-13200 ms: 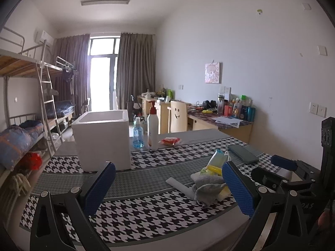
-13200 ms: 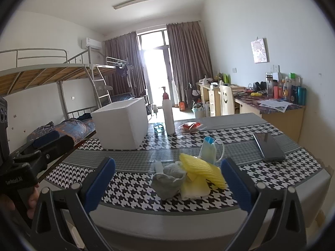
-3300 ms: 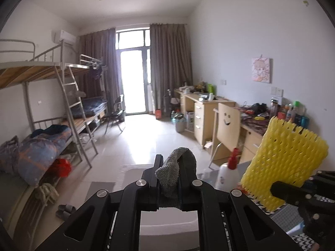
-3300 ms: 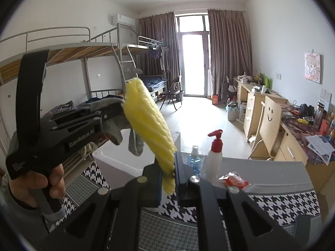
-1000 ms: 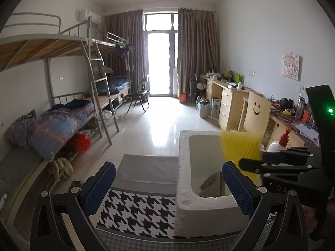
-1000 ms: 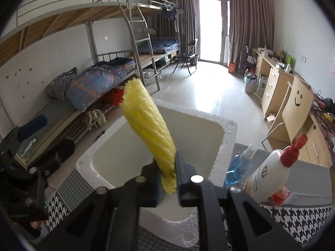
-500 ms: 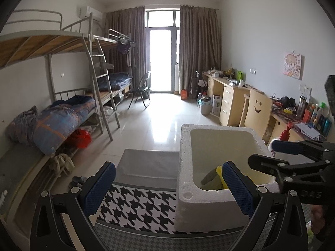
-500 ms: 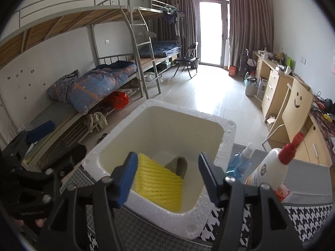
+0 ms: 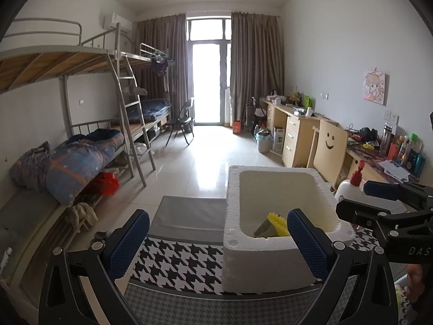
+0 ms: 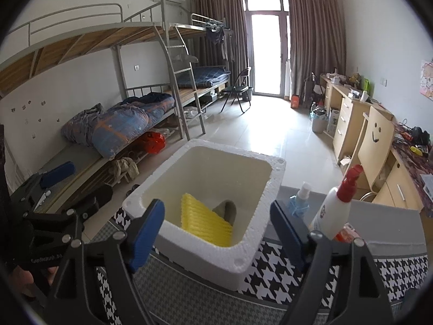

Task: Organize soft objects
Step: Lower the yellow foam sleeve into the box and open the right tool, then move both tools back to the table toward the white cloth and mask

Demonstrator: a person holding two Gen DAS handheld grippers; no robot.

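Both soft items now in foam box [image 10: 263, 233]; right fingers [image 10: 147, 231] opening, empty.

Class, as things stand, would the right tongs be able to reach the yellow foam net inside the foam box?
Probably yes: the right tongs, opening and empty, hang above the open-topped foam box, nothing covering the yellow foam net.

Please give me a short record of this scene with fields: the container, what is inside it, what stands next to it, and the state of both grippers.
container: white foam box on the houndstooth tablecloth
inside: yellow sponge leaning, grey cloth behind it
beside box: blue spray bottle, white pump bottle
left gripper: open, empty
right gripper: jaws opening, nothing between the pads, above the box's near rim
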